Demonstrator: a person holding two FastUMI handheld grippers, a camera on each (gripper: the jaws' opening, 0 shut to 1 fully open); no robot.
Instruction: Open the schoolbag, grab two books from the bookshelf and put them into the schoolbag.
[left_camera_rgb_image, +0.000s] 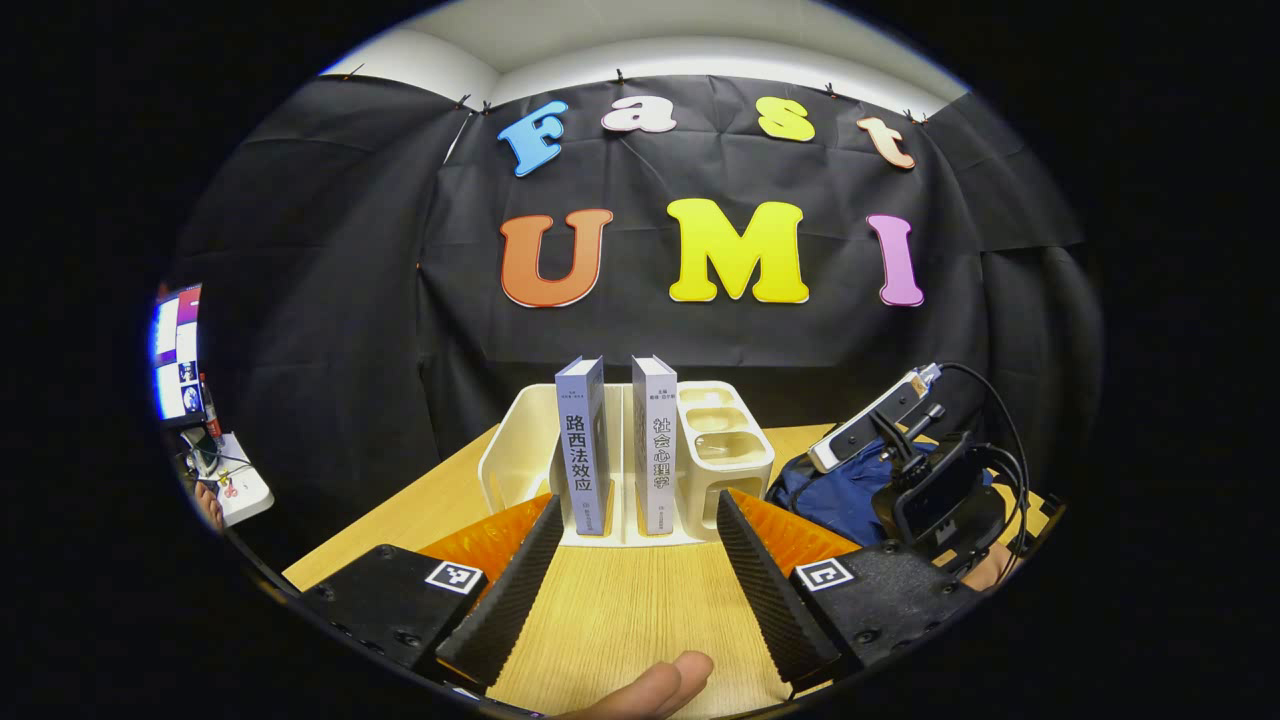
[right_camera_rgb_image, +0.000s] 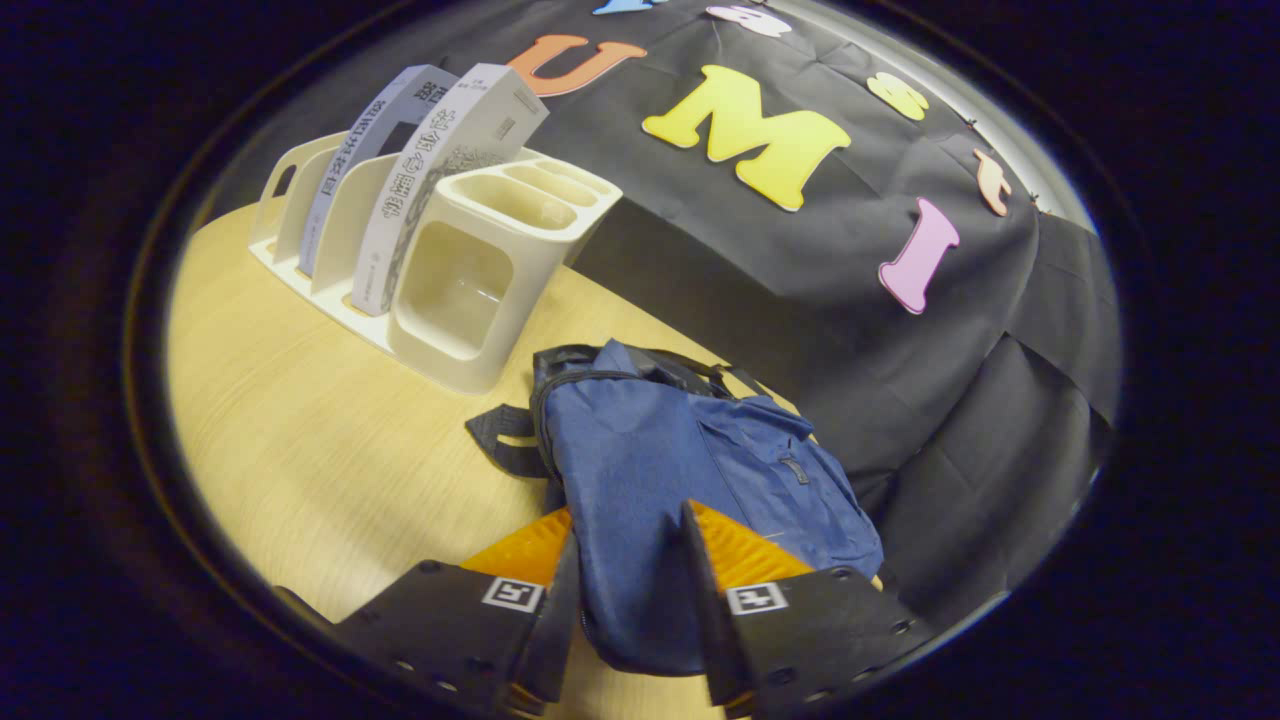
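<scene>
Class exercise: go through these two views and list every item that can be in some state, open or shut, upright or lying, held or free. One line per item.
left gripper: open, holding nothing, facing the books.
right gripper: fingers closed on the schoolbag's fabric.
schoolbag: lying on the table, gripped at its near end; whether unzipped cannot be told.
left book: upright in the bookshelf.
right book: upright in the bookshelf.
bookshelf: standing on the table.

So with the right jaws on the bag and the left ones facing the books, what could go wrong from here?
1. The right gripper seems to pinch only a fold of the blue schoolbag; pulling may drag the whole bag rather than open it.
2. The left gripper is open before two upright books in the cream bookshelf; the narrow slots could make a book catch and tip the rack.
3. The right gripper's cable could snag.
</scene>
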